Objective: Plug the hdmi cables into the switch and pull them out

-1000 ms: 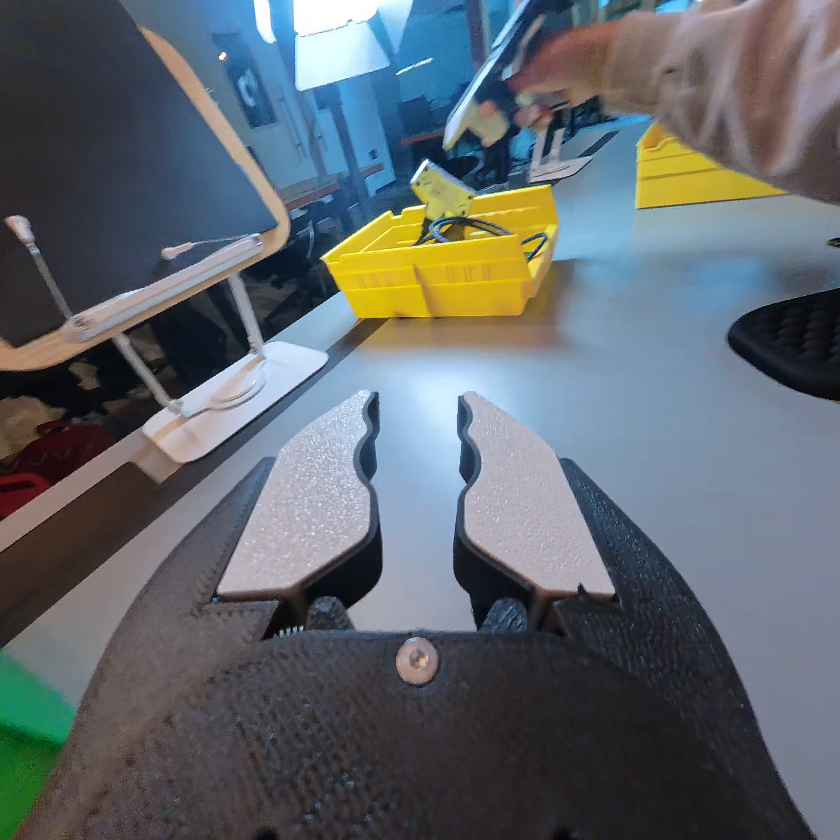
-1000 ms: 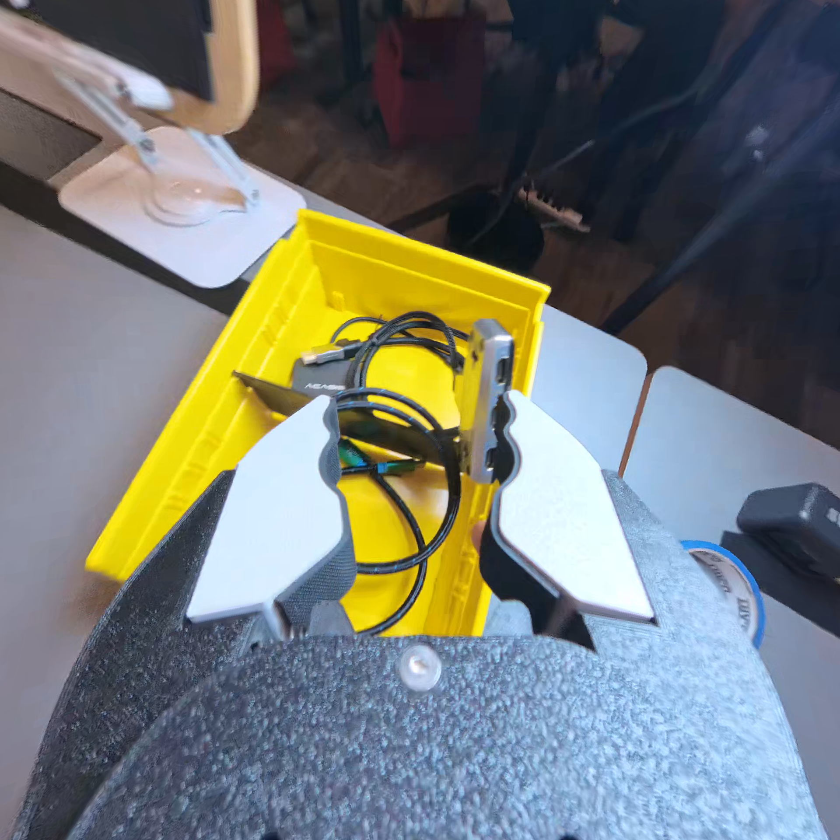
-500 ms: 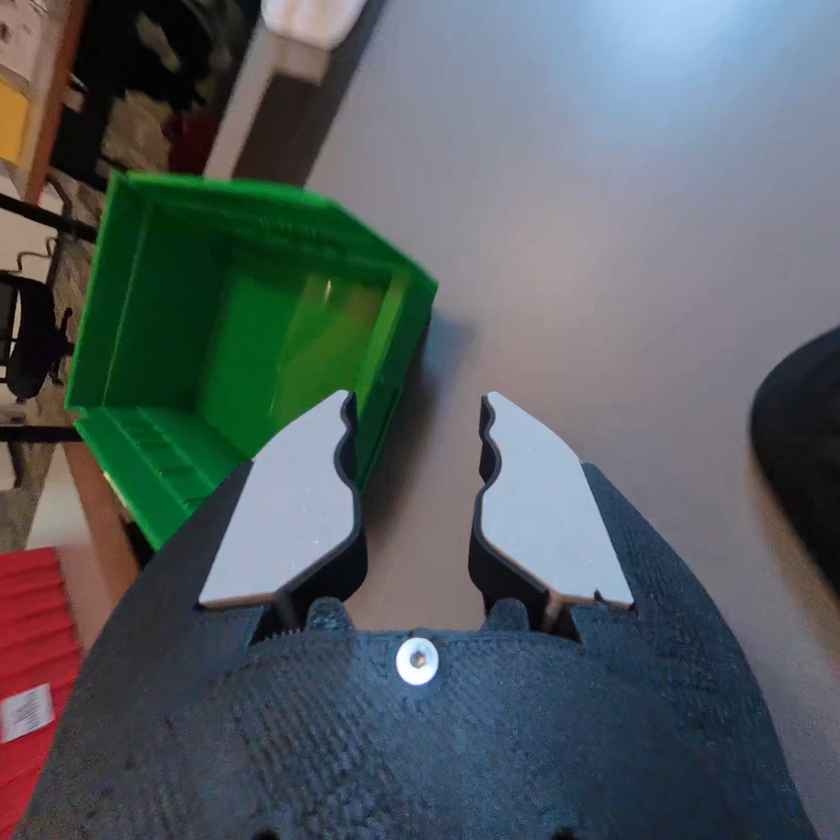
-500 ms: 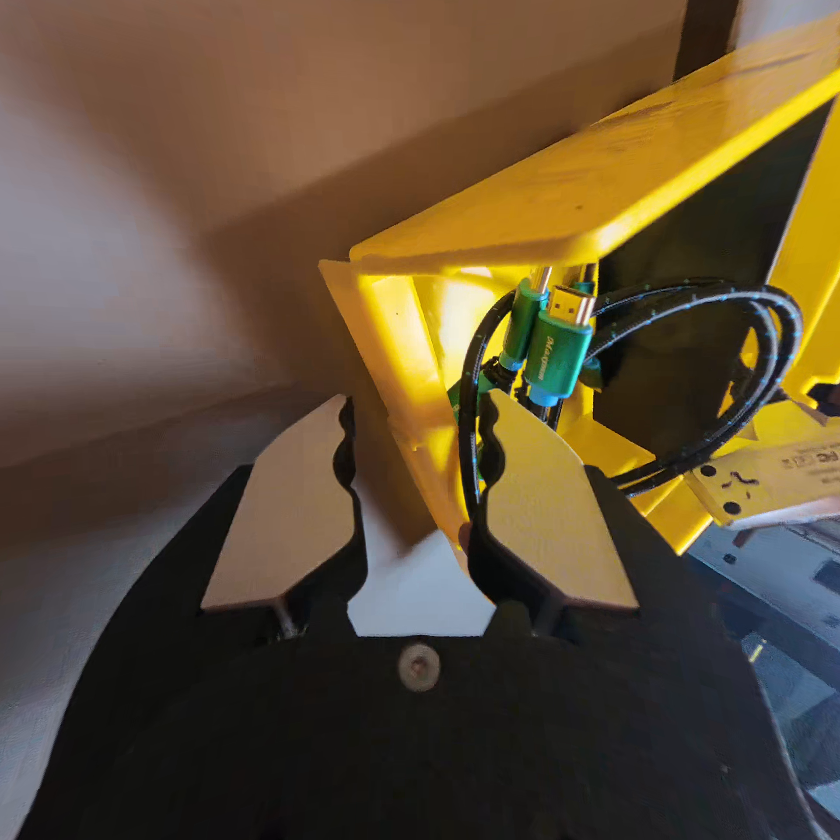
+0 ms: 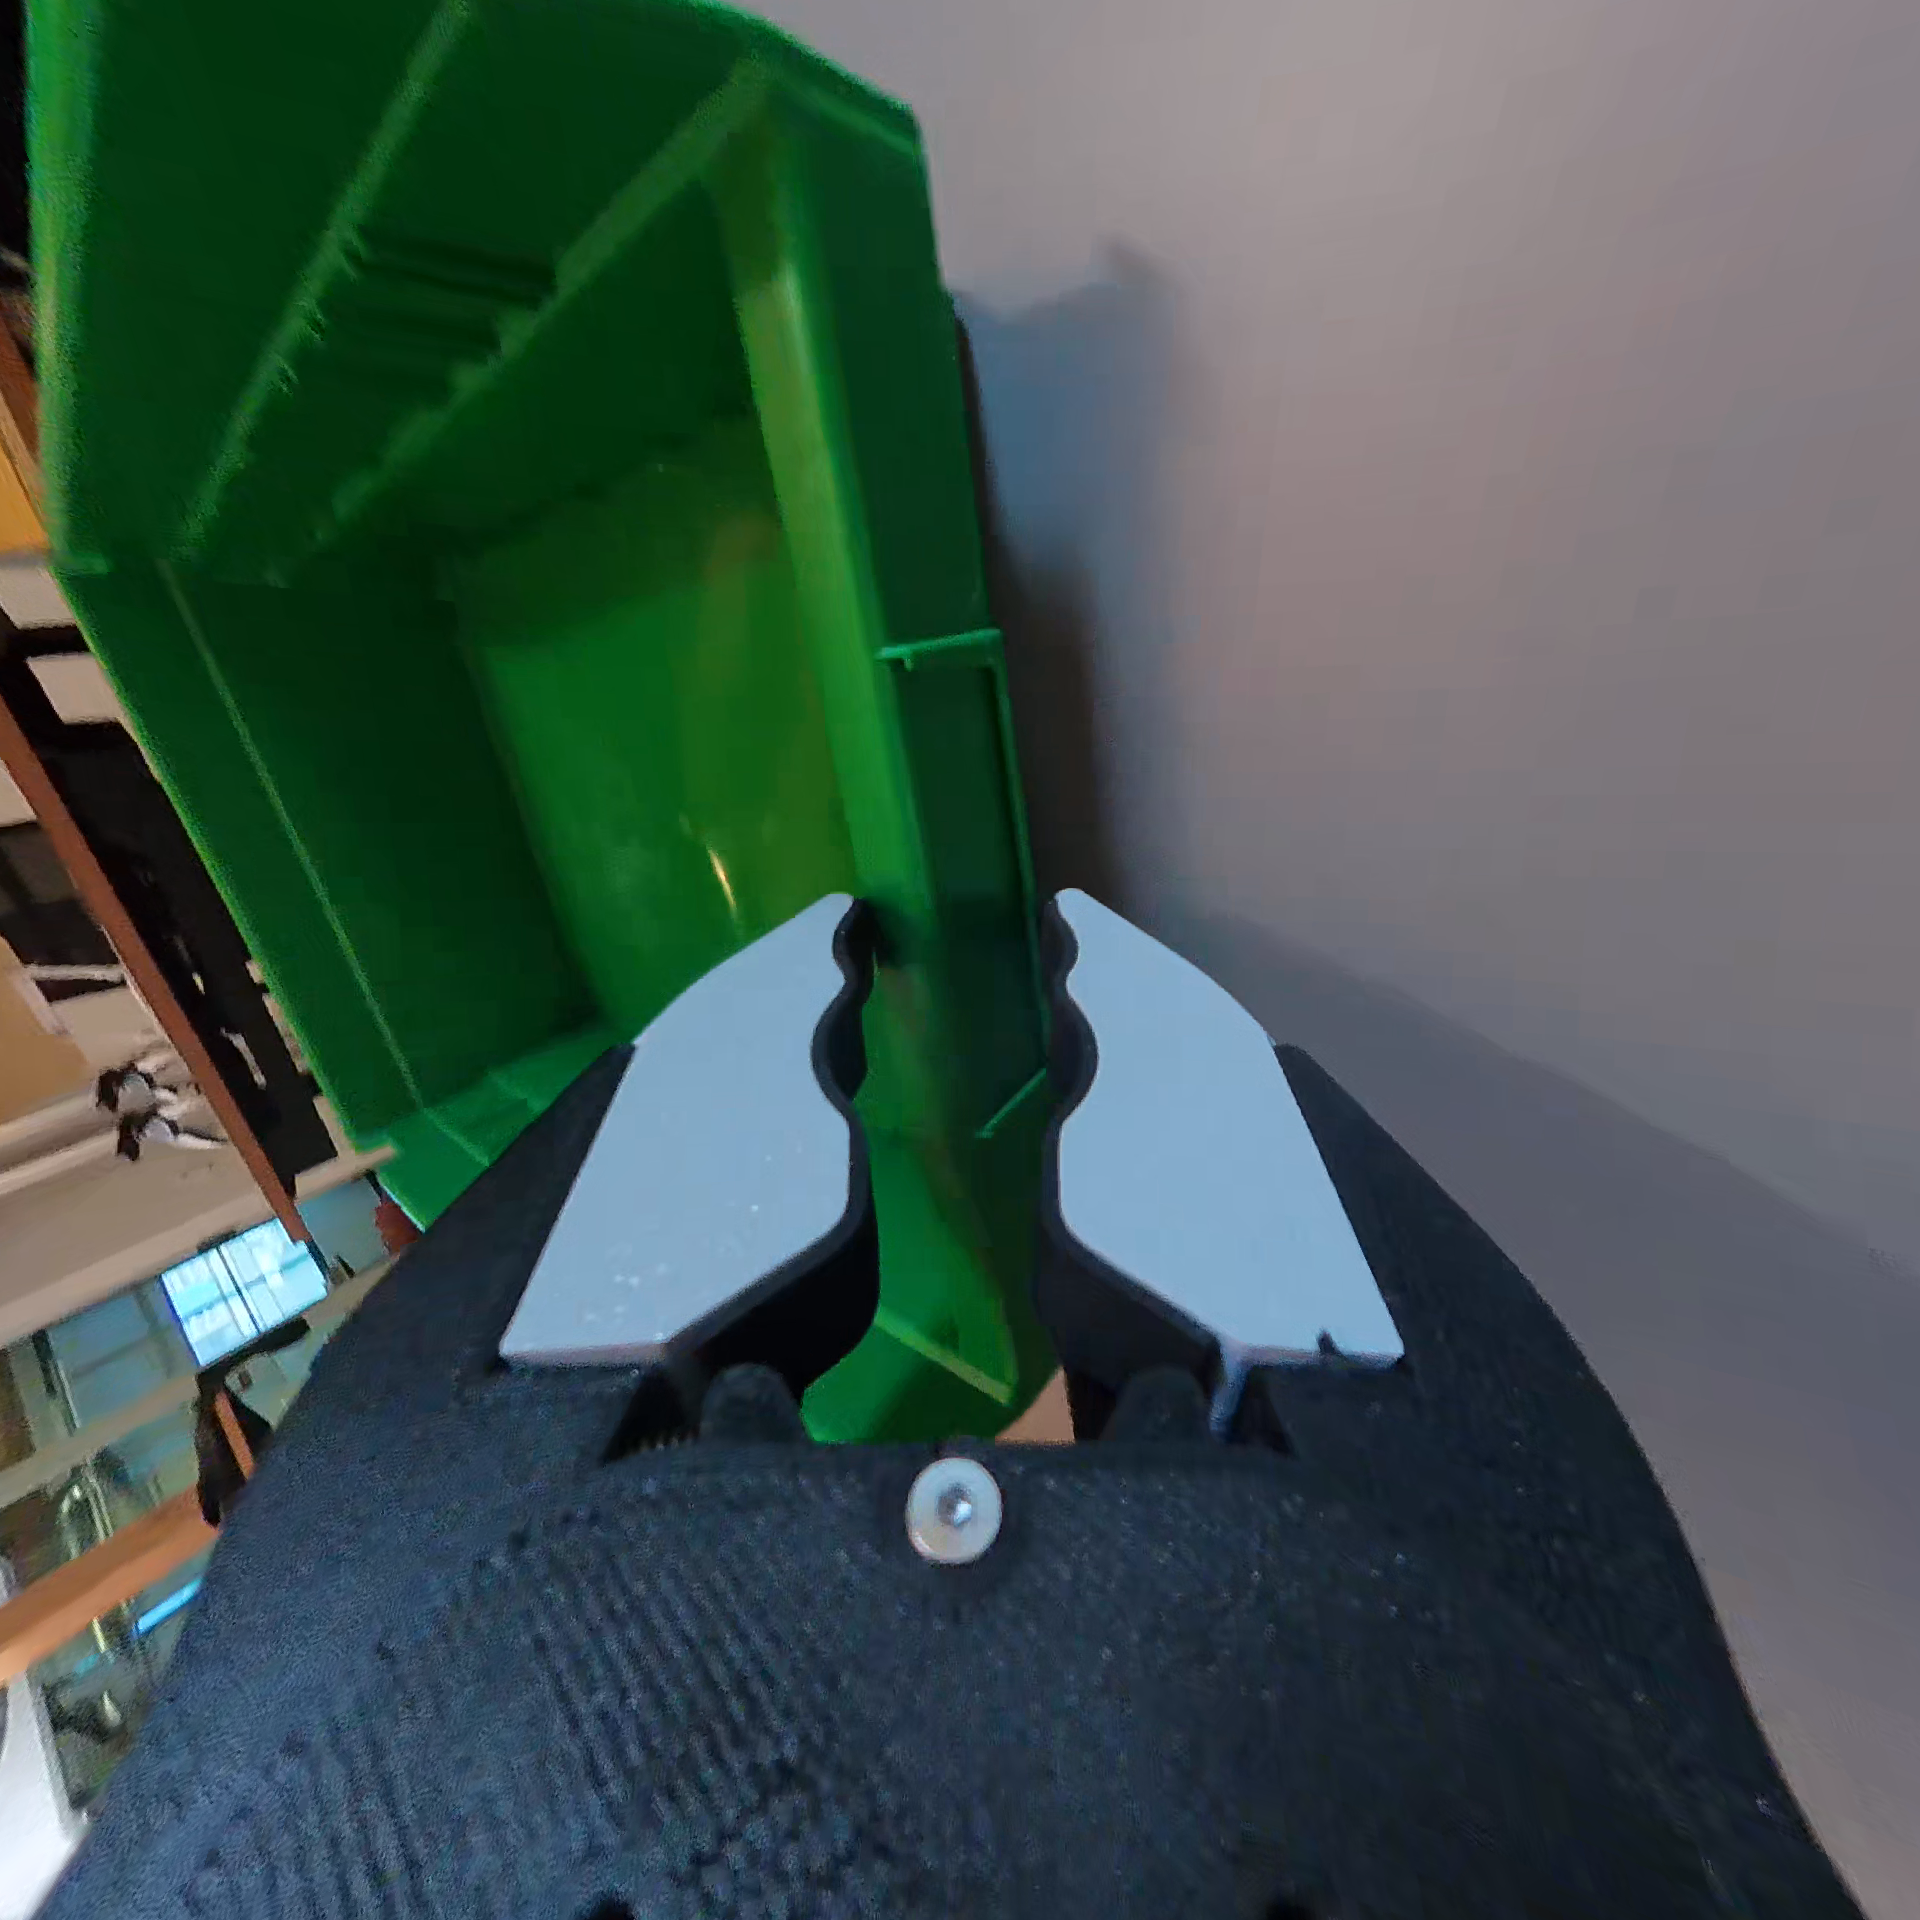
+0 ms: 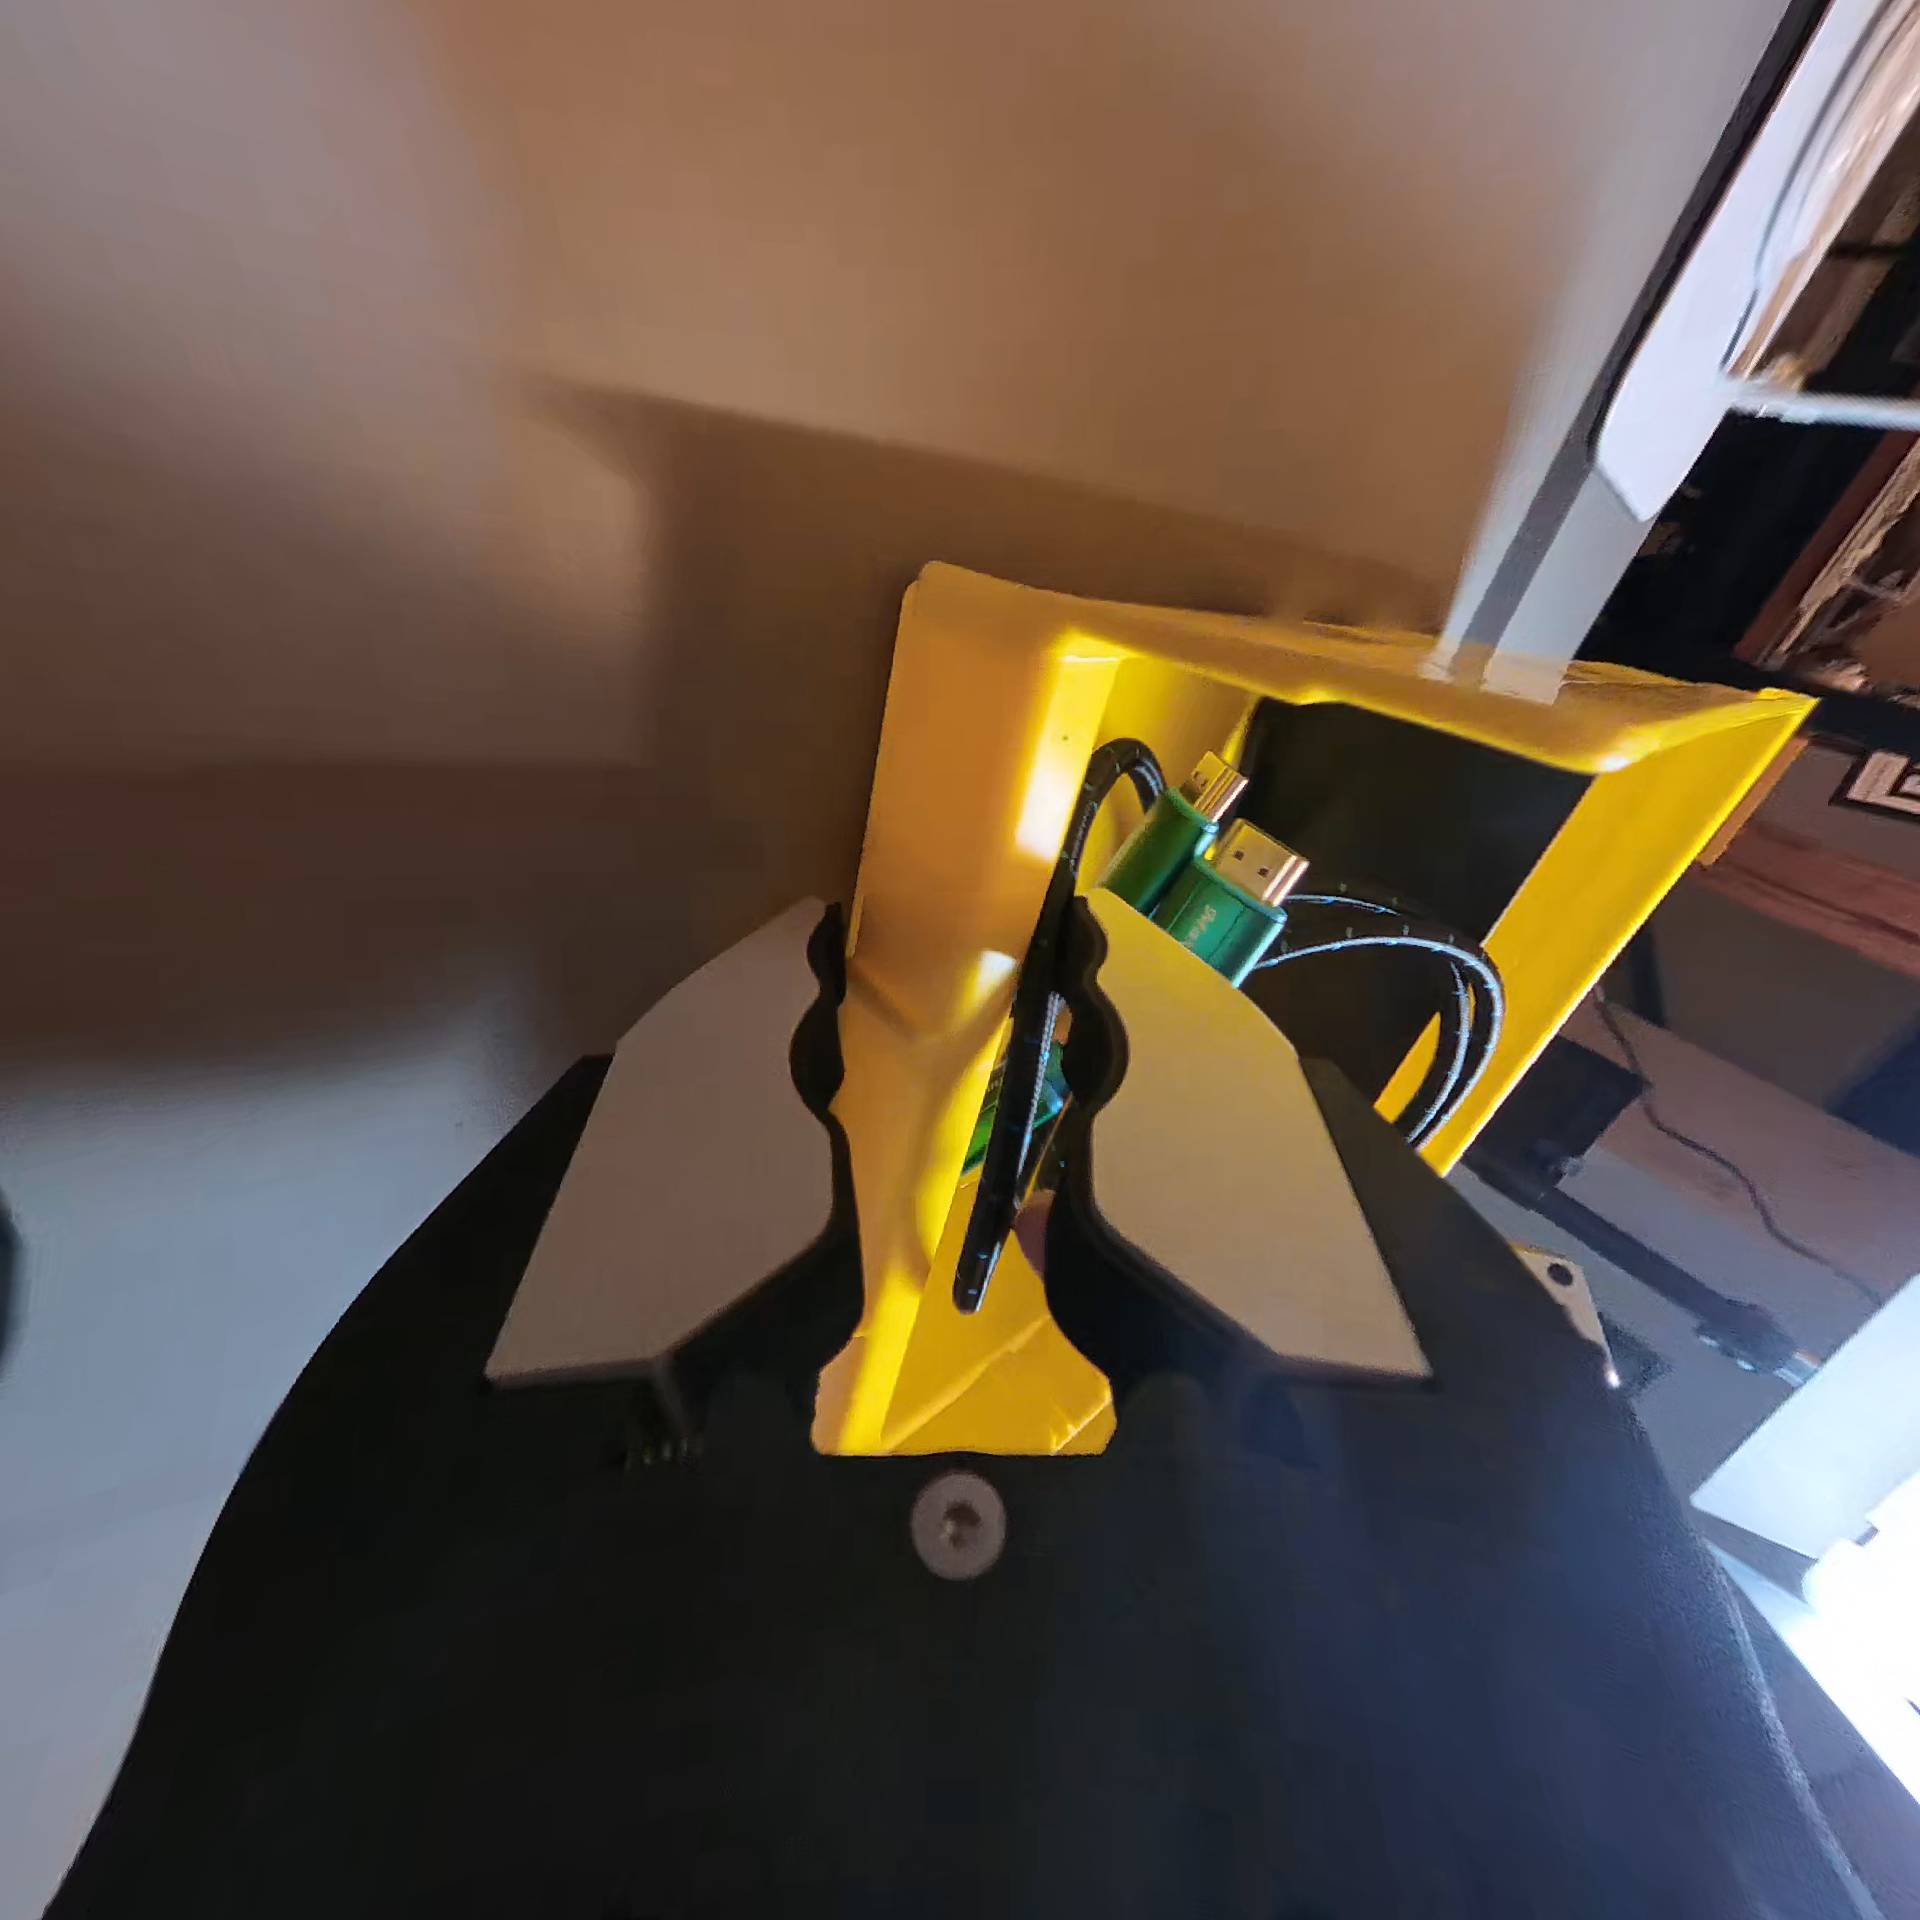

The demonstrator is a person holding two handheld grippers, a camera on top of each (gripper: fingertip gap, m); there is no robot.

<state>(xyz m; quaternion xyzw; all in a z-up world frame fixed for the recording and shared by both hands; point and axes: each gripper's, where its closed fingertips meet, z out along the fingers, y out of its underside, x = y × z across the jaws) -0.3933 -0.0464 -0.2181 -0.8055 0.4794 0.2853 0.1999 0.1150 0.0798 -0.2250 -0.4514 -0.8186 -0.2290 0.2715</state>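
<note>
While the left gripper straddles the green bin's side wall, its jaws stand apart, seemingly not yet clamped.

Across in the right wrist view, the right gripper straddles the yellow bin's wall, apparently unclenched; the green-plugged HDMI cables lie loose inside. No switch shows, so plugging appears unstarted.

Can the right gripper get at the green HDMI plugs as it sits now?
Probably not directly. The right gripper straddles the yellow bin's wall, with a black cable between its fingers; the green plugs lie inside, beyond the right finger. It would need to back off first.
</note>
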